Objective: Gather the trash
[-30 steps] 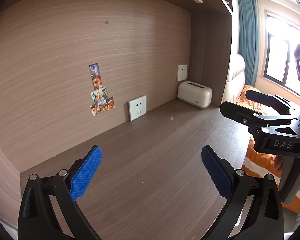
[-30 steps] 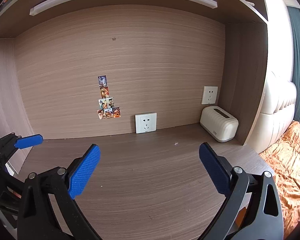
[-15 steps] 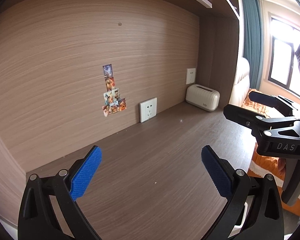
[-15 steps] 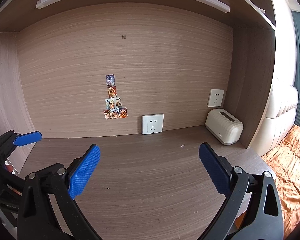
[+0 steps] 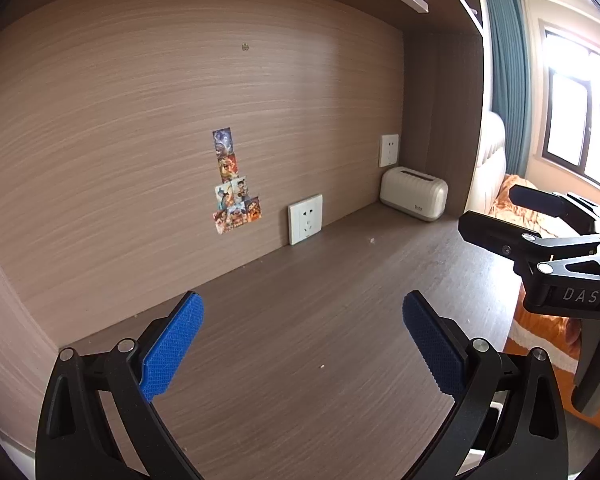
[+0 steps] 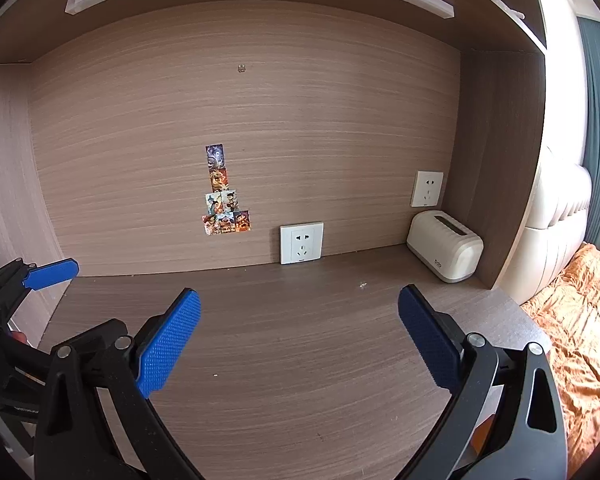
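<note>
We see the tabletop (image 6: 300, 360) nearly bare: the only trash is a white crumb (image 6: 363, 285) left of the toaster (image 6: 444, 246), ahead of the right gripper (image 6: 299, 338), which is nearer. The left gripper (image 5: 303, 342) also has released jaws, holding nothing.

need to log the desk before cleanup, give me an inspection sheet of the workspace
surface: brown wood desk, mostly bare.
job's things: small white scrap near the toaster-like box; tiny speck mid-desk.
clutter: cream box in the back right corner.
grippers: left gripper open, empty; right gripper open, empty.
cables: nothing seen.
surroundings: stickers, two wall sockets, orange bedding to the right.
</note>
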### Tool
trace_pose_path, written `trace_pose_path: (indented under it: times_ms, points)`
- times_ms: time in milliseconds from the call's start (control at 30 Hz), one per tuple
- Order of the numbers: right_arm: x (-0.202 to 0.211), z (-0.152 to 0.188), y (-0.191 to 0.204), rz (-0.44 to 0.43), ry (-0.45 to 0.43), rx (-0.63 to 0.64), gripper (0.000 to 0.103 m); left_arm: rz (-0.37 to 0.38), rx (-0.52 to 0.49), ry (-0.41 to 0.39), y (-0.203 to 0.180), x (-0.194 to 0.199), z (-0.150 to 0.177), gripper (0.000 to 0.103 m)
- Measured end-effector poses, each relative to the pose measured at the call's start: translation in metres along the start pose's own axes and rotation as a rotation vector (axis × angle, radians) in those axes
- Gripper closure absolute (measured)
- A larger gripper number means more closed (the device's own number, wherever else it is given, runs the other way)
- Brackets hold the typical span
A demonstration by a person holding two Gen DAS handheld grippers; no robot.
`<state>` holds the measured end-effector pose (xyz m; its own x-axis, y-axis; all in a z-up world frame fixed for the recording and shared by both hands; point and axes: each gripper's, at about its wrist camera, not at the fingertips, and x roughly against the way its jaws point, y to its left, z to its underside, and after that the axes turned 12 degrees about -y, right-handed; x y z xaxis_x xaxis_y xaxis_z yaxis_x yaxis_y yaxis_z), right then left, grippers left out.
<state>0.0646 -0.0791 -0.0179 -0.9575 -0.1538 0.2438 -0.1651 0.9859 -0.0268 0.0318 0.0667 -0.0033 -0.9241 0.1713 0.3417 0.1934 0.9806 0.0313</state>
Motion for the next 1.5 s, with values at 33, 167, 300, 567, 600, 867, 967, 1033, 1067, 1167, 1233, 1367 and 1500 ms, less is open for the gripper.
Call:
trace_pose_path:
  times_ms: [33, 167, 300, 567, 600, 867, 967, 1033, 1067, 1167, 1233, 1367, 1500]
  points:
    - [0.0, 0.0, 0.0, 0.001, -0.001, -0.001, 0.005, -0.003, -0.004, -0.002, 0.0, -0.001, 0.0, 0.005]
    - [0.0, 0.001, 0.0, 0.005, 0.005, 0.0, 0.005, -0.008, -0.011, 0.0, 0.0, -0.004, 0.0, 0.005]
    - [-0.002, 0.002, -0.001, 0.008, 0.012, -0.002, 0.005, -0.012, -0.009, 0.006, 0.001, -0.006, 0.0, 0.005]
    - [-0.005, 0.001, -0.003, 0.013, 0.015, -0.002, 0.005, -0.015, 0.004, 0.013, 0.003, -0.01, -0.001, 0.005]
    - [-0.005, 0.001, -0.003, 0.013, 0.016, -0.002, 0.005, -0.019, 0.004, 0.013, 0.004, -0.011, -0.001, 0.005]
    - [-0.006, 0.001, -0.001, 0.009, 0.019, 0.002, 0.005, -0.041, -0.014, 0.012, 0.006, -0.015, -0.001, 0.005]
    - [-0.008, 0.001, 0.0, 0.008, 0.02, 0.001, 0.005, -0.044, -0.022, 0.011, 0.007, -0.017, -0.001, 0.005]
    - [-0.008, 0.001, 0.0, 0.008, 0.021, 0.002, 0.005, -0.045, -0.024, 0.012, 0.008, -0.019, -0.001, 0.005]
    - [-0.007, 0.0, 0.0, 0.008, 0.02, 0.001, 0.005, -0.046, -0.024, 0.012, 0.008, -0.019, -0.002, 0.005]
    - [-0.008, 0.0, -0.001, 0.009, 0.017, 0.002, 0.005, -0.047, -0.026, 0.005, 0.01, -0.019, -0.003, 0.005]
    - [-0.008, 0.0, -0.001, 0.01, 0.015, 0.002, 0.005, -0.049, -0.027, 0.0, 0.011, -0.021, -0.004, 0.005]
    - [-0.009, 0.0, -0.001, 0.015, 0.017, 0.002, 0.005, -0.048, -0.025, 0.001, 0.014, -0.024, -0.003, 0.005]
    - [-0.011, 0.0, -0.002, 0.018, 0.022, 0.003, 0.005, -0.046, -0.025, 0.002, 0.016, -0.026, -0.003, 0.005]
